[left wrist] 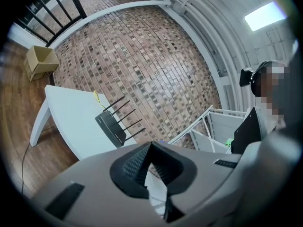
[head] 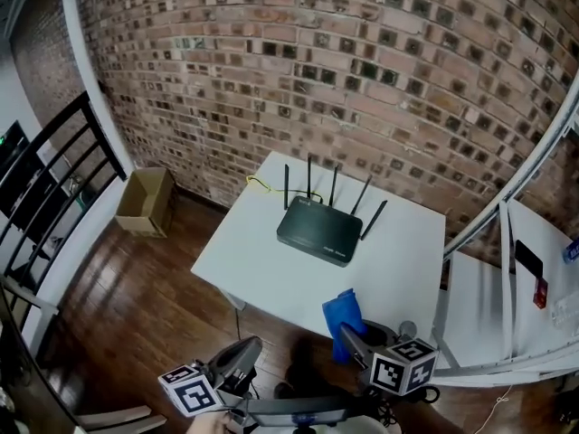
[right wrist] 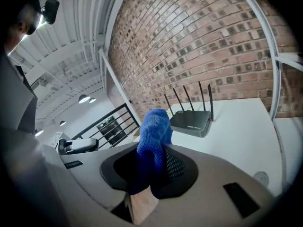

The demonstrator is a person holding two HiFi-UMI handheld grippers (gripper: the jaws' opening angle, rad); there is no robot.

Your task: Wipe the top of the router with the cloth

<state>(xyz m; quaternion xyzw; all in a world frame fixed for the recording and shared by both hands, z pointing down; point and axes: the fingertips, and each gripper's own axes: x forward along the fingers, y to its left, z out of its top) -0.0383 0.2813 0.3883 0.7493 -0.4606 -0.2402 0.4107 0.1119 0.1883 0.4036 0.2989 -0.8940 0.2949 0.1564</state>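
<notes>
The black router [head: 318,229] with several upright antennas lies flat near the far side of a white table [head: 258,269]. It also shows in the left gripper view as the router [left wrist: 111,129] and in the right gripper view as the router [right wrist: 191,122]. My right gripper [head: 355,339] hangs off the table's near edge, shut on a blue cloth [head: 343,317]. That cloth [right wrist: 154,141] stands up out of the right gripper [right wrist: 156,162], well short of the router. My left gripper [head: 240,358] is low at the left; the left gripper [left wrist: 150,150] is shut on nothing.
A yellow cable [head: 261,184] runs behind the router. An open cardboard box [head: 145,202] sits on the wooden floor by the brick wall. A black railing [head: 45,197] stands at the left, and a white metal rack [head: 507,287] adjoins the table's right side.
</notes>
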